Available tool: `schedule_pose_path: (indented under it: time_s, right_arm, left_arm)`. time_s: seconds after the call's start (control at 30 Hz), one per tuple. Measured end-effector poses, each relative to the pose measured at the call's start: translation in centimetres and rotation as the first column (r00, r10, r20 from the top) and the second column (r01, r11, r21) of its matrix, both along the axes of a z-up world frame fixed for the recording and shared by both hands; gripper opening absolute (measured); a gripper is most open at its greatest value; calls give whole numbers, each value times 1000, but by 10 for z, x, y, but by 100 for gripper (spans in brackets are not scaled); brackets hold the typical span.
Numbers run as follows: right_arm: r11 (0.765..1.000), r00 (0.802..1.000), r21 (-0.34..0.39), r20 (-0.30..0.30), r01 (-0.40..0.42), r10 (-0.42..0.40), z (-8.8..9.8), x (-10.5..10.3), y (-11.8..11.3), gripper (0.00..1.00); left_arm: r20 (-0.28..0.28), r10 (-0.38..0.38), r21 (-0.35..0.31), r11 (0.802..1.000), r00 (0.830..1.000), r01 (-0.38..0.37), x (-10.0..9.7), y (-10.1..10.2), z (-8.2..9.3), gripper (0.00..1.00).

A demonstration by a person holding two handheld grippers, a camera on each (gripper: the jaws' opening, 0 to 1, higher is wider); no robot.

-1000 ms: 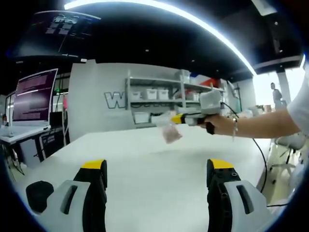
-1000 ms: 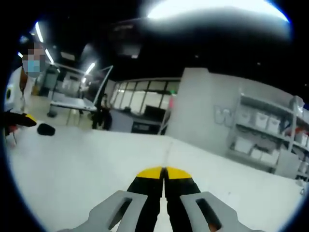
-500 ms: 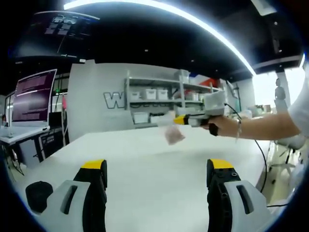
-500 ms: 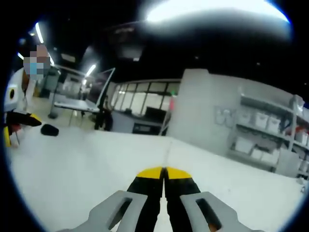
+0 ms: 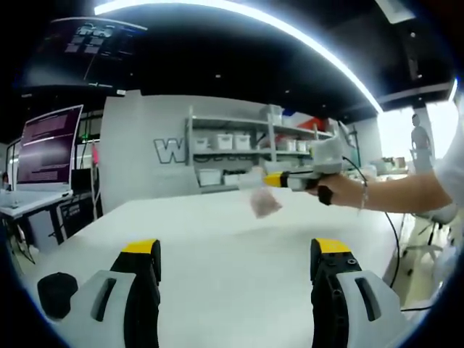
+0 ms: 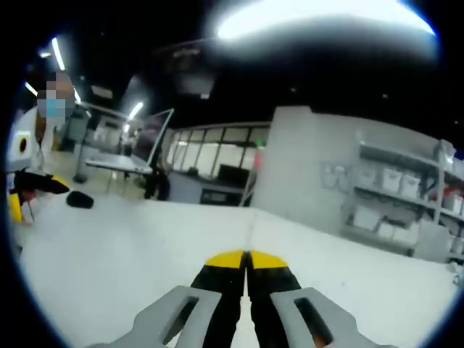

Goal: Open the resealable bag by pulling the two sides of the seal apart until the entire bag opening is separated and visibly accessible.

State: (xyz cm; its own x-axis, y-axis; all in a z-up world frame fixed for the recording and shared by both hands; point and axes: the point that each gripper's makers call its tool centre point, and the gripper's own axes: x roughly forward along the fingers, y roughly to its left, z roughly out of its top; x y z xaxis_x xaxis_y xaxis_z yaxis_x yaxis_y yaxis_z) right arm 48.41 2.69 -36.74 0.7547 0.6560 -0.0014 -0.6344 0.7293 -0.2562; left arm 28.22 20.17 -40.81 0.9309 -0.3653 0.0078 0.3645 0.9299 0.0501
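In the left gripper view, a small clear resealable bag with something pinkish inside hangs above the white table. My right gripper is shut on the bag's top edge, with a person's hand behind it. My left gripper stands open low over the table, well short of the bag, with nothing between its yellow-tipped jaws. In the right gripper view, the right gripper has its jaws pressed together, and a thin pale line of bag edge runs up from the tips. The left gripper shows at the far left.
A black object lies on the table at the left, also in the right gripper view as a black object. A monitor stands on a side desk. Shelves with white bins line the grey back wall. A cable hangs from the right hand.
The right gripper with the hanging bag has drifted a little to the right in the left gripper view. The left gripper's jaws have stayed wide apart.
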Motion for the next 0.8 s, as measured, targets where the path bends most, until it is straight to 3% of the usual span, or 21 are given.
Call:
schedule_pose_path:
  time_s: [0.8]
  right_arm:
    - [999,999,30,10,-37,37,0,-31,-2,0]
  left_arm:
    - [-3,-7,-1,1000,1000,7,-1,-4,-1,83]
